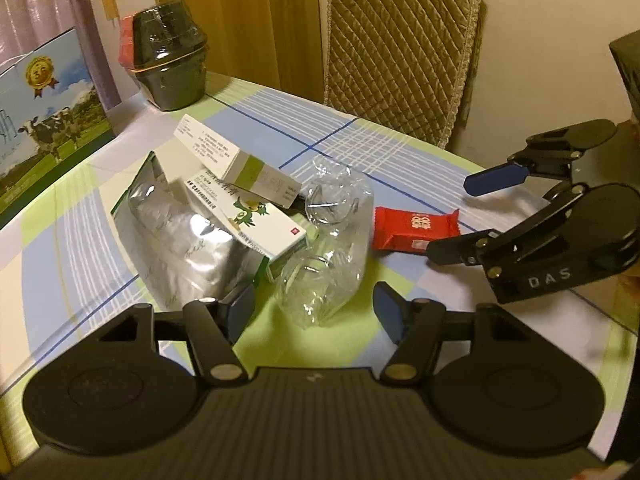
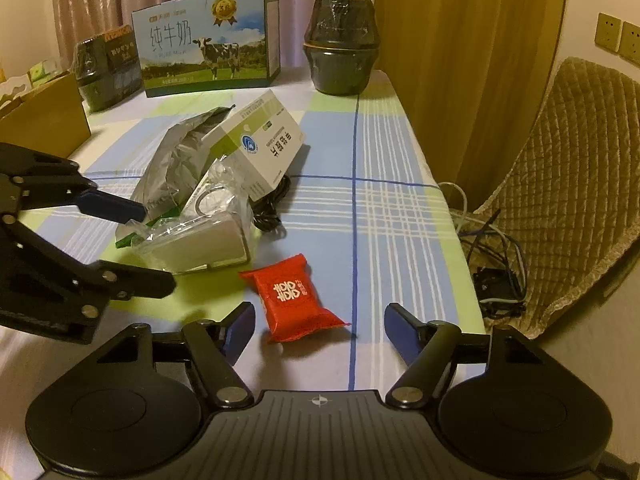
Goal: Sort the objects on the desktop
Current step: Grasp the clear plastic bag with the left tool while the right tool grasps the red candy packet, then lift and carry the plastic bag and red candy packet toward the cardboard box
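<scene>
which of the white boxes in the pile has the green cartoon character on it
The lower white box, leaning on the silver foil bag beside the clear plastic packaging. The upper white box shows only text and a green band.

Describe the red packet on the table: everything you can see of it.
The red packet is a small pillow-shaped wrapper, glossy like plastic film, with crimped ends and a white double-character design printed on its face. It looks sealed and puffed. It lies flat on the checked tablecloth, alone, just apart from the clear plastic wrap. The right gripper stands over it with its jaws open to either side; nothing touches the packet except the cloth.
</scene>
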Demonstrator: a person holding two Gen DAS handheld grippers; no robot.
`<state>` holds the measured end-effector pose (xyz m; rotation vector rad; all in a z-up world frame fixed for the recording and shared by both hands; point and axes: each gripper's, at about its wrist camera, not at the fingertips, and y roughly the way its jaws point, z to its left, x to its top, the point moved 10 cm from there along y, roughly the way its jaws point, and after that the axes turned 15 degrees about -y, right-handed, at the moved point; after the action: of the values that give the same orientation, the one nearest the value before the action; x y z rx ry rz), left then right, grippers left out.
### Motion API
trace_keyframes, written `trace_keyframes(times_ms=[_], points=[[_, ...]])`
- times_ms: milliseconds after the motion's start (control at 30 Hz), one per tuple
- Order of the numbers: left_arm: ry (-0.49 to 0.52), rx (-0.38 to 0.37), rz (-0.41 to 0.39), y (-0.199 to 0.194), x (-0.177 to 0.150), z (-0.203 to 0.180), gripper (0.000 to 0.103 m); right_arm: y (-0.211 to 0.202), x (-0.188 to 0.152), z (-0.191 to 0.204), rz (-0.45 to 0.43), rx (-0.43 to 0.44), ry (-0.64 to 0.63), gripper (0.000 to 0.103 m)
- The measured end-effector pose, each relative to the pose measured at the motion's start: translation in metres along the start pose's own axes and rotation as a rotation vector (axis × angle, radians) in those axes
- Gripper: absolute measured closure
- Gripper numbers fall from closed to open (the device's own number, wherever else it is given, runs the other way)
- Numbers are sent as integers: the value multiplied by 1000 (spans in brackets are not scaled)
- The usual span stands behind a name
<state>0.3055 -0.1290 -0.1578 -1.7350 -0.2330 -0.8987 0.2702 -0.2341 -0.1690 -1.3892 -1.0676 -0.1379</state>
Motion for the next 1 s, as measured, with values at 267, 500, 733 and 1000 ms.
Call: trace_keyframes(times_ms=[267,500,733,1000], points=[[-12,-13,24,16,-2,5,66,12,4,4,12,28,-8,41],[-26,-13,29,14,-6,4,76,21,5,5,27,38,-1,53],[-53,36,43,-12,-30,5,76,19,5,16,31,48,-17,63],[-156,139,56,-59,-71,31,76,-3,-3,54,38,109,9,69]])
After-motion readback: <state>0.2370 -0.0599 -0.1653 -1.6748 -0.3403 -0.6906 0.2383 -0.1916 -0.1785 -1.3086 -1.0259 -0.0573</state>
